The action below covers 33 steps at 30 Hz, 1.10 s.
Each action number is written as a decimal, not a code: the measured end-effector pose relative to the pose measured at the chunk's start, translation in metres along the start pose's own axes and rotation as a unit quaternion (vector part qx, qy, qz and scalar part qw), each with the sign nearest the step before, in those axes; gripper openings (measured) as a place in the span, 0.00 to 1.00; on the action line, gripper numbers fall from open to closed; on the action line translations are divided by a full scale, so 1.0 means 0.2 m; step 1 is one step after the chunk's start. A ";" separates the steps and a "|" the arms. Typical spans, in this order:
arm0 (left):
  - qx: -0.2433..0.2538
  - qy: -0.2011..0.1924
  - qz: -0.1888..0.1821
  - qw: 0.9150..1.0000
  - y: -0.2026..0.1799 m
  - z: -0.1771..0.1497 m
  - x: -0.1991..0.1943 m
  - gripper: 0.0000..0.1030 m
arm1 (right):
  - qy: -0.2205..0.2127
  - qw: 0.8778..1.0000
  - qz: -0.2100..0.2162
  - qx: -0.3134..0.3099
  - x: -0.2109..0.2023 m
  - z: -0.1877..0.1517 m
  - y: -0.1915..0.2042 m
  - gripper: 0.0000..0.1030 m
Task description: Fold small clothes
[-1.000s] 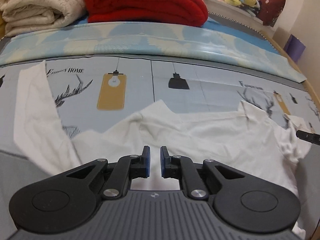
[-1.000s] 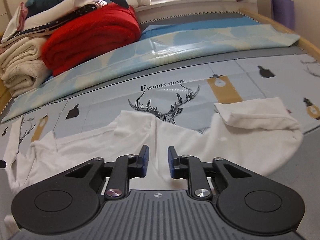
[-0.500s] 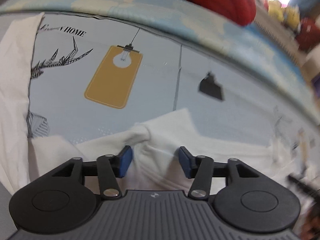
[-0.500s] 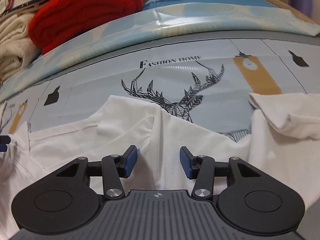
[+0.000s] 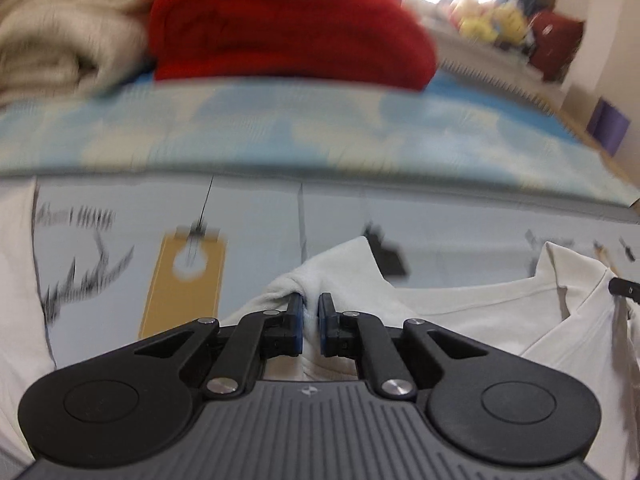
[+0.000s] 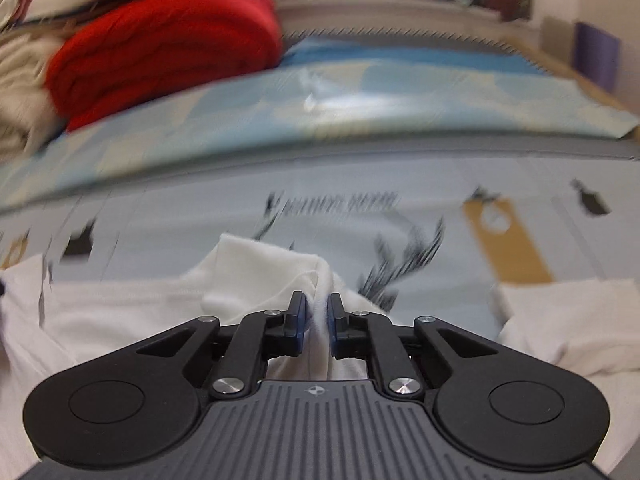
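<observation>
A bed covered with a grey printed sheet (image 5: 260,232) fills both views, blurred toward the back. The left gripper (image 5: 310,312) is closing, its blue pads pinching a raised fold of the white shirt (image 5: 460,308), with cloth bunched between the jaws. The right gripper (image 6: 318,312) is closing too, clamped on another lifted ridge of the same white shirt (image 6: 132,312), which lies spread across the near part of the sheet. Beyond it, a light blue patterned quilt (image 5: 280,128) crosses the bed; behind that sit a folded red blanket (image 5: 288,28) and cream blankets (image 5: 60,36).
</observation>
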<state>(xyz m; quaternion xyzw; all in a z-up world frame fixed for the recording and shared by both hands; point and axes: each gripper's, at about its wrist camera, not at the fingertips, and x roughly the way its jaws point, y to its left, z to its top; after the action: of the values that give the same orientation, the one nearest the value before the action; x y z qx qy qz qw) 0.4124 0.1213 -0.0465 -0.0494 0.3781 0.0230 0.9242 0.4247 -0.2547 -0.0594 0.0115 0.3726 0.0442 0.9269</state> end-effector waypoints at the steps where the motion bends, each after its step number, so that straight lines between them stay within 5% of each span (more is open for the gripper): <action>1: 0.007 -0.015 0.003 1.000 -0.01 0.01 -0.01 0.10 | -0.015 1.000 -0.009 0.001 -0.02 0.02 0.00 0.11; 3: 0.016 -0.028 0.017 0.999 -0.04 0.04 -0.02 0.17 | -0.032 0.999 -0.026 0.002 -0.03 0.04 0.01 0.12; 6: 0.004 -0.012 0.021 1.000 -0.01 0.06 -0.03 0.46 | -0.005 0.998 -0.061 -0.011 0.01 0.04 0.01 0.19; 8: -0.007 -0.008 0.005 1.000 0.03 0.07 -0.04 0.46 | 0.009 0.998 -0.063 -0.008 0.02 0.01 -0.01 0.35; 14: 0.009 0.040 -0.091 0.995 0.09 0.02 -0.09 0.35 | 0.017 1.000 -0.001 -0.011 -0.08 -0.03 -0.10 0.37; 16: 0.049 0.062 -0.127 0.989 0.06 -0.02 -0.12 0.34 | 0.024 0.998 0.041 -0.043 -0.14 -0.05 -0.09 0.37; 22: 0.139 0.160 -0.233 0.949 0.00 -0.27 -0.21 0.34 | 0.088 0.974 0.160 -0.136 -0.27 -0.24 -0.04 0.44; 24: 0.179 0.248 -0.187 0.934 -0.01 -0.42 -0.14 0.32 | 0.145 0.964 0.151 -0.166 -0.24 -0.35 -0.04 0.46; 26: 0.241 0.230 -0.165 0.928 -0.05 -0.49 -0.21 0.29 | 0.152 0.959 0.141 -0.192 -0.26 -0.43 -0.08 0.46; 27: 0.253 0.252 -0.152 0.922 -0.08 -0.50 -0.24 0.30 | 0.152 0.959 0.143 -0.194 -0.29 -0.42 -0.10 0.46; 30: 0.318 0.247 -0.042 0.914 -0.19 -0.51 -0.36 0.30 | 0.145 0.969 0.136 -0.146 -0.37 -0.36 -0.23 0.46; 32: 0.317 0.217 -0.021 0.923 -0.27 -0.45 -0.49 0.30 | 0.114 0.979 0.116 -0.126 -0.45 -0.30 -0.35 0.46; 33: 0.297 0.186 -0.030 0.936 -0.31 -0.39 -0.59 0.32 | 0.095 0.984 0.099 -0.111 -0.48 -0.28 -0.42 0.46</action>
<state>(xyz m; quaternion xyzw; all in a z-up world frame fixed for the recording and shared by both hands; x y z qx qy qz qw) 0.2790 0.0509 -0.0143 0.2123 0.5313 -0.1281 0.8101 0.3229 -0.3478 -0.0377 -0.0587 0.4485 0.1782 0.8739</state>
